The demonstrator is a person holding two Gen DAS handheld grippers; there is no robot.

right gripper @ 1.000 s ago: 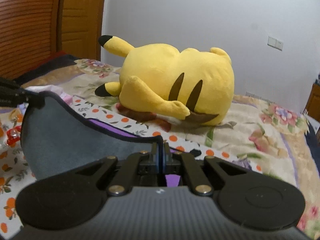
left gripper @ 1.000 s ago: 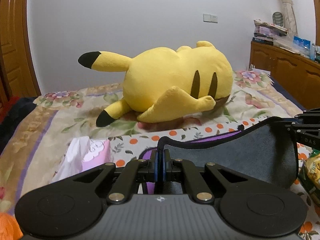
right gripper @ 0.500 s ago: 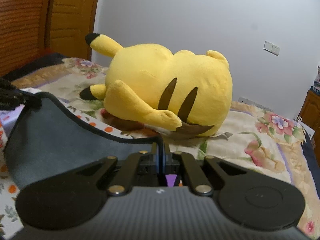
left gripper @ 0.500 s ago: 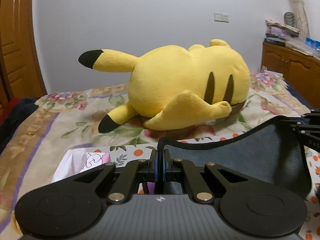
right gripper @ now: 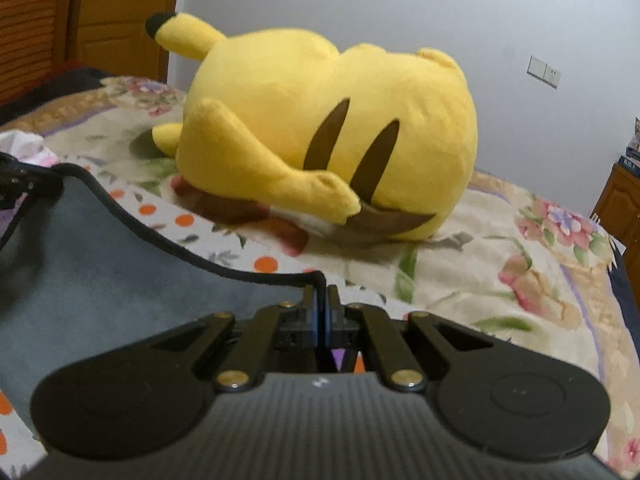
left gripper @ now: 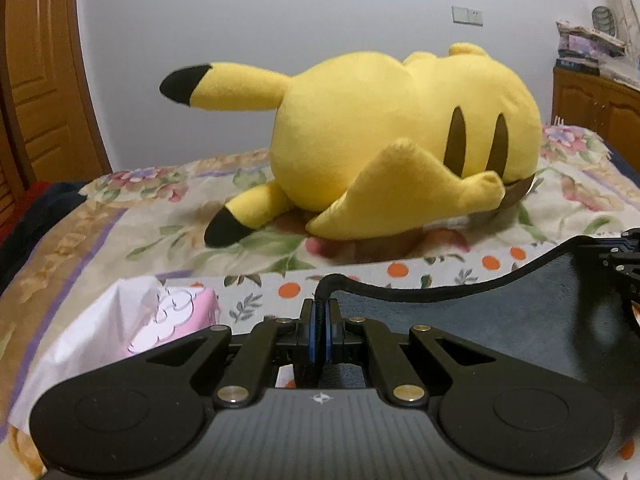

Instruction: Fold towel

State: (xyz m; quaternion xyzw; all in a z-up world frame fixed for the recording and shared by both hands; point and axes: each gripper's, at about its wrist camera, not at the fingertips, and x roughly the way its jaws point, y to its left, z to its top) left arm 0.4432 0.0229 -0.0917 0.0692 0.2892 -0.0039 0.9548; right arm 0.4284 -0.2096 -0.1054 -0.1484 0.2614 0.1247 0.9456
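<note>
A dark grey towel (left gripper: 492, 320) with a black hem hangs stretched between my two grippers above the bed. My left gripper (left gripper: 321, 312) is shut on its left top corner. My right gripper (right gripper: 321, 300) is shut on the right top corner, and the towel (right gripper: 80, 264) sags to the left of it. Each gripper shows at the edge of the other's view: the right one (left gripper: 624, 256) at the far right, the left one (right gripper: 20, 180) at the far left. The towel's lower part is hidden behind the gripper bodies.
A big yellow plush toy (left gripper: 384, 152) lies on the floral bedspread (left gripper: 120, 232) just beyond the towel; it also shows in the right wrist view (right gripper: 320, 140). A pink and white tissue pack (left gripper: 160, 320) lies at the left. A wooden cabinet (left gripper: 592, 96) stands right, a door (right gripper: 112, 20) left.
Both grippers have carried the towel forward toward the plush toy, which looms larger. The purple layer under the towel has dropped out of view. Both jaws stay shut on the corners.
</note>
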